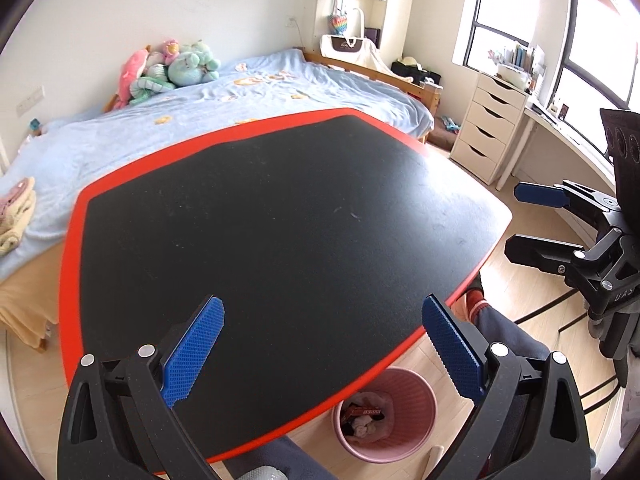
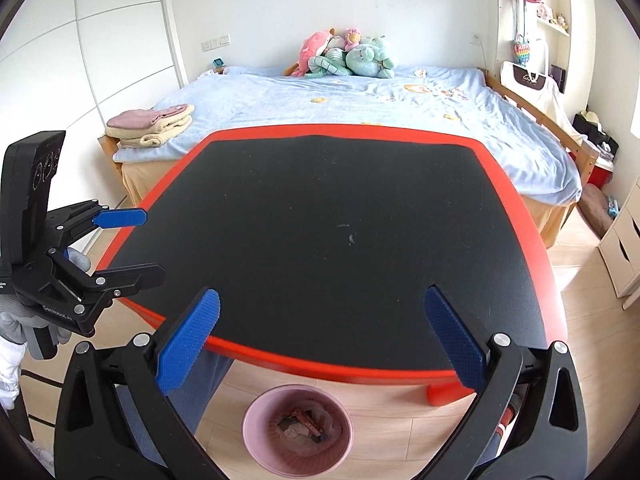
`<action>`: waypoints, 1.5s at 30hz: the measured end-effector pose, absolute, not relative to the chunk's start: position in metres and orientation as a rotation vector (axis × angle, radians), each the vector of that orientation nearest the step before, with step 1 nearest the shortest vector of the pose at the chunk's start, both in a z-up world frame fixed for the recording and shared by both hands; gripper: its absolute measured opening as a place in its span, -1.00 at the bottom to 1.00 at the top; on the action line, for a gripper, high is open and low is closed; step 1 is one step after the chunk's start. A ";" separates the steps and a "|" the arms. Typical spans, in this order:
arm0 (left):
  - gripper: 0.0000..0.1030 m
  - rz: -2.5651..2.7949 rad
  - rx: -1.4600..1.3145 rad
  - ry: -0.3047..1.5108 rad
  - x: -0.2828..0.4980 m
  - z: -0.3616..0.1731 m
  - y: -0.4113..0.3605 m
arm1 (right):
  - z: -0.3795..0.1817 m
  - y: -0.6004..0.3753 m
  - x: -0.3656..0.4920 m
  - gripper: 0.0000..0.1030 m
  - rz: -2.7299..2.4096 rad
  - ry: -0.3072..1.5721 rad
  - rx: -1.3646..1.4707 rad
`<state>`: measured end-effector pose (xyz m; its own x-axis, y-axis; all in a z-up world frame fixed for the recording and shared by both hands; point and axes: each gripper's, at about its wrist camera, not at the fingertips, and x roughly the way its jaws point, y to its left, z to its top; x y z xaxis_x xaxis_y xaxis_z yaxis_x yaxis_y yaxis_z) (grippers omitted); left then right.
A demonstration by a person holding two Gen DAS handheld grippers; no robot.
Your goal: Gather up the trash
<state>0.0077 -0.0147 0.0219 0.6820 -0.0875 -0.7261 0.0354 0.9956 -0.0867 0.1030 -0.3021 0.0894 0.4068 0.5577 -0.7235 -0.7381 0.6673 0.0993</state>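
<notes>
Trash (image 2: 306,426) sits in the pink bin (image 2: 256,440) on the floor below the near table edge. Both grippers, left (image 1: 322,346) and right (image 2: 320,338), hover with jaws spread wide and empty. Beyond them the black table top (image 2: 340,240) shows only faint specks, then the bed (image 2: 360,96). Chief risk, I judge: small scraps get overlooked, or a lowered gripper knocks the bin over.
</notes>
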 end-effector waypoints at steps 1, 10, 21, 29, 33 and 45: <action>0.85 -0.066 -0.085 0.810 0.010 0.024 -0.011 | 0.092 -0.298 0.106 0.95 0.824 0.799 -0.254; 0.88 -0.005 -0.111 0.810 0.019 0.027 -0.001 | 0.096 -0.278 0.117 0.95 0.831 0.793 -0.253; 0.88 0.022 -0.114 0.803 0.018 0.027 0.001 | 0.092 -0.279 0.119 0.95 0.825 0.800 -0.256; 0.88 0.029 -0.103 0.793 0.018 0.029 -0.001 | 0.090 -0.278 0.119 0.95 0.824 0.802 -0.261; 0.88 0.028 -0.100 0.793 0.019 0.029 -0.002 | 0.090 -0.277 0.119 0.95 0.823 0.801 -0.262; 0.88 0.029 -0.097 0.796 0.018 0.027 -0.005 | 0.091 -0.278 0.122 0.95 0.818 0.804 -0.262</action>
<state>0.0183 -0.0053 0.0274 0.6997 -0.0107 -0.7143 -0.0625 0.9951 -0.0760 0.1221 -0.2777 0.0909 0.4148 0.5477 -0.7266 -0.7354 0.6720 0.0867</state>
